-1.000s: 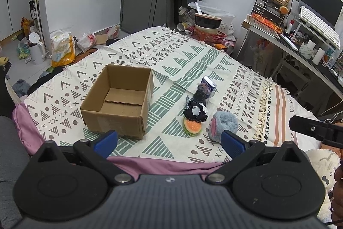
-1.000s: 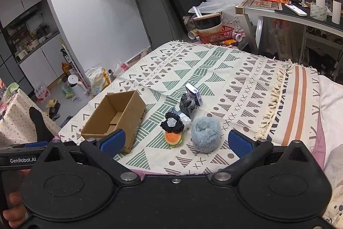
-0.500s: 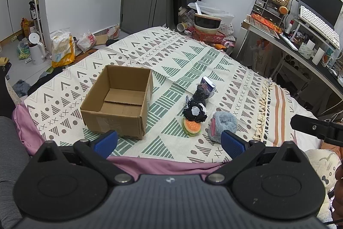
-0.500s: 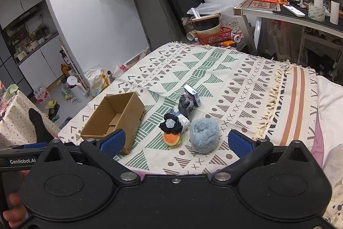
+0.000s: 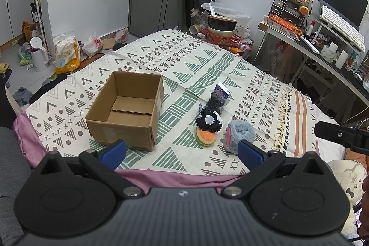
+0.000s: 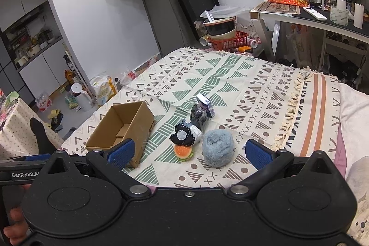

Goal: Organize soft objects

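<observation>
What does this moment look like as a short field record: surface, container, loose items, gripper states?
surface: patterned blanket over a bed
container: open cardboard box, nothing visible inside
loose items: fluffy blue plush, burger toy, black lace scrunchie, dark bundle, small purple carton, clustered to the right of the box
left gripper: open, holding nothing, short of the items
right gripper: open, holding nothing, short of the items
progress: no item in the box yet
</observation>
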A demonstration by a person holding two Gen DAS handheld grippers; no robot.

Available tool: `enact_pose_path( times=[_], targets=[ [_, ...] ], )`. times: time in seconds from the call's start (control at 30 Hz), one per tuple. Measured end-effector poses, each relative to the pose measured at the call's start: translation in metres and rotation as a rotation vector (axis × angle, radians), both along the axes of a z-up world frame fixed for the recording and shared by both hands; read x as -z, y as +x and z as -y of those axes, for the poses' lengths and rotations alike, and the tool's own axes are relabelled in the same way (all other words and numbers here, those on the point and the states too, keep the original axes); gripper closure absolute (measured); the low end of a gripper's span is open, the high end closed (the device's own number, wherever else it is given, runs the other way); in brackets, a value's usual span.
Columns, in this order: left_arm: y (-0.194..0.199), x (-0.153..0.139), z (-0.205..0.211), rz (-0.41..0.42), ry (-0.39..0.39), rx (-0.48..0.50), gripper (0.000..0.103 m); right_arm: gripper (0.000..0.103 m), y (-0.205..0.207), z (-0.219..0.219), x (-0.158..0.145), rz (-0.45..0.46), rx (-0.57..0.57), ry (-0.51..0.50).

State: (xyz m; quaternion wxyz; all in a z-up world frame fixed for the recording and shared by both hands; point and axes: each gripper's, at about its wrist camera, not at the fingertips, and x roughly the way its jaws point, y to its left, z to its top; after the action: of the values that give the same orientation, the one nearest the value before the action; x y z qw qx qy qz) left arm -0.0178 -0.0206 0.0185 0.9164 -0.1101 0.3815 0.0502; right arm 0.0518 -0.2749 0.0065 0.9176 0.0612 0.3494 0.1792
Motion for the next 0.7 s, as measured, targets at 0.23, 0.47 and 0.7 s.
enact_pose_path(
  times=[0.23,0.47,0.7],
  targets=[
    [0.005,-0.005,0.003,0.006,0.000,0.004,0.001,0.000,0.007,0.000,0.001,-0.005,-0.011,-0.005],
    [0.020,0.000,0.009,0.003,-0.007,0.011,0.001,0.000,0.018,0.006,0.008,-0.014,-0.004,0.013],
    [0.038,0.005,0.023,-0.001,0.002,0.032,0.001,0.000,0.038,0.018,0.022,-0.046,0.026,0.029]
  ],
)
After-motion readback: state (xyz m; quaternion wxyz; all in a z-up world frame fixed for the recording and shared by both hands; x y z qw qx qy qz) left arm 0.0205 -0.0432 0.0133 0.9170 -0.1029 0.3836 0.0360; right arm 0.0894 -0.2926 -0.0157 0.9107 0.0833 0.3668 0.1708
